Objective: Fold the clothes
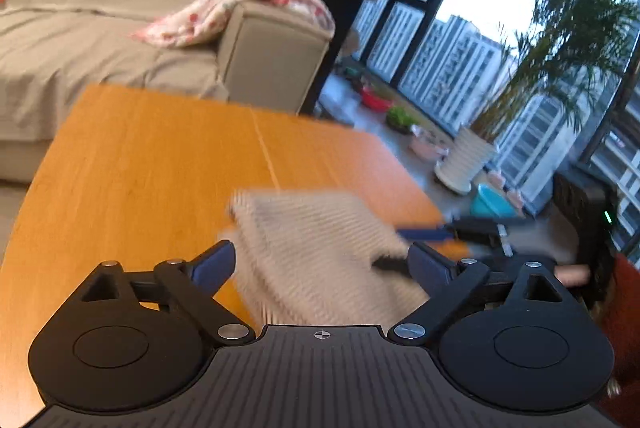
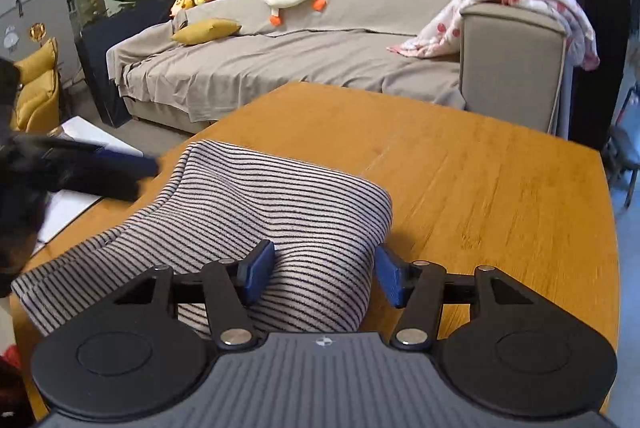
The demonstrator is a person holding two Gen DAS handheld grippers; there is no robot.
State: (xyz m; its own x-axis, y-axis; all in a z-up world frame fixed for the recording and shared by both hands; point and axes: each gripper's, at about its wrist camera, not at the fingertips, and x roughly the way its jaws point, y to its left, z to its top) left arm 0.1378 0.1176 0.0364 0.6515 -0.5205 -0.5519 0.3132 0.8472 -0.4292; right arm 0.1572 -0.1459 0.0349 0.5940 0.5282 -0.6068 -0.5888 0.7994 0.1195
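Because the striped garment (image 2: 224,224) lies bunched on the near part of the wooden table (image 2: 500,187), with one rounded fold edge turned toward the sofa and a loose tail trailing off to my left, I have both tools set low over it. My right gripper (image 2: 324,274) stands spread, its blue pads either side of the cloth's near edge, one pad resting on the stripes and the other just past the hem, so nothing is pinched there. My left gripper (image 1: 320,264) is likewise parted wide, the cloth (image 1: 320,252) blurred between its fingers but not clamped. I judge the garment partly doubled over; whether more folds are wanted, I cannot settle from this.

Beyond it the tabletop is bare wood toward the far edge. White paper (image 2: 80,163) lies at the table's left corner, close to the cloth's tail, and could get caught. Further off sits the grey sofa (image 2: 320,67), with a pink blanket (image 2: 520,11) over its arm.
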